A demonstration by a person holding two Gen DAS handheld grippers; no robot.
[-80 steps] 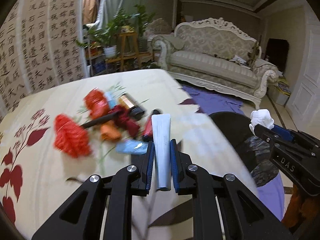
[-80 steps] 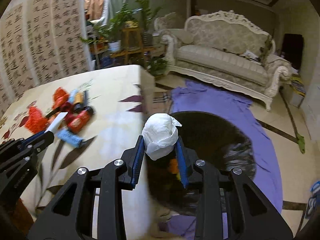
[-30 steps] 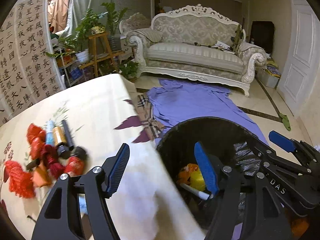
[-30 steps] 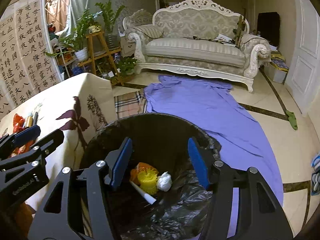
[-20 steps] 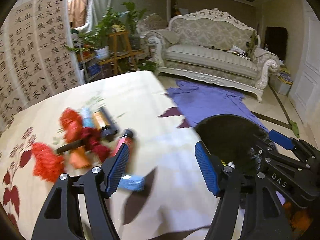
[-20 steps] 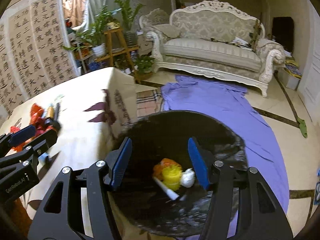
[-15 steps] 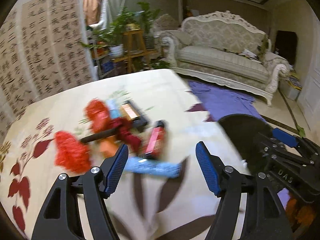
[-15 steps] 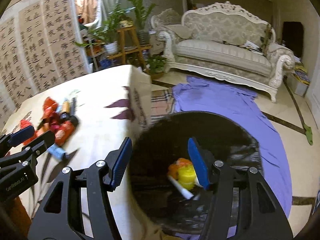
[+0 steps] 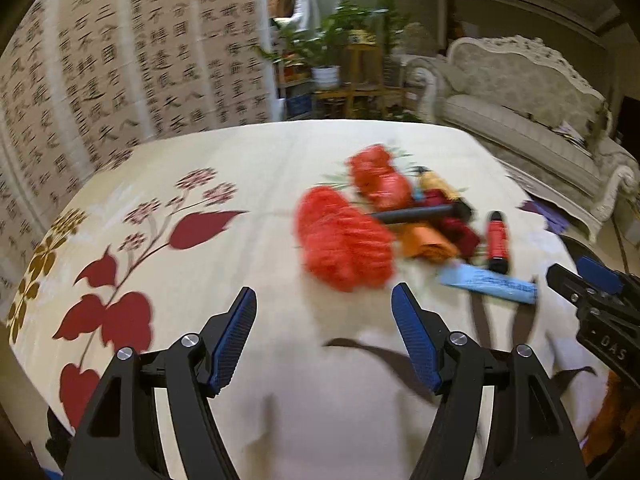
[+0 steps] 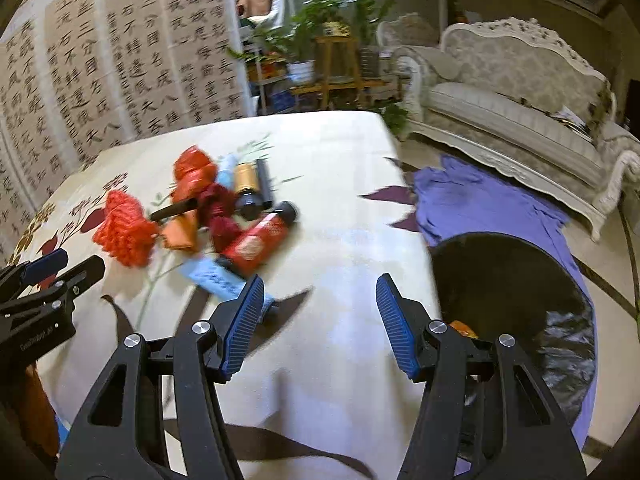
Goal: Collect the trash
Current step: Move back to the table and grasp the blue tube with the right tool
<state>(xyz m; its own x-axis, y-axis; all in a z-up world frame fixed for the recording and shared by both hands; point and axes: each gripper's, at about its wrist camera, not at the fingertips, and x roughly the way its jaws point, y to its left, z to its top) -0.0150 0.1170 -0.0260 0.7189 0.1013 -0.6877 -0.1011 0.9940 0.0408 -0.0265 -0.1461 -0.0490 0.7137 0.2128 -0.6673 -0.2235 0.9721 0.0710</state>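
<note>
A sofa (image 10: 516, 92) and potted plants (image 10: 320, 20) are seen behind the floral-clothed surface (image 10: 340, 216). The trash pile (image 10: 208, 212) (red mesh, tubes, a blue packet) is heaped mid-surface, blurred. The black-lined bin (image 10: 516, 292) stands beside the surface edge. Left tongs (image 9: 324, 336) and right tongs (image 10: 320, 316) are spread wide, empty.

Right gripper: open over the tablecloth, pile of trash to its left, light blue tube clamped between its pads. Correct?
Not quite. The right gripper is open and holds nothing. The right wrist view shows the light blue tube lying on the tablecloth, at the near edge of the trash pile to its left.
</note>
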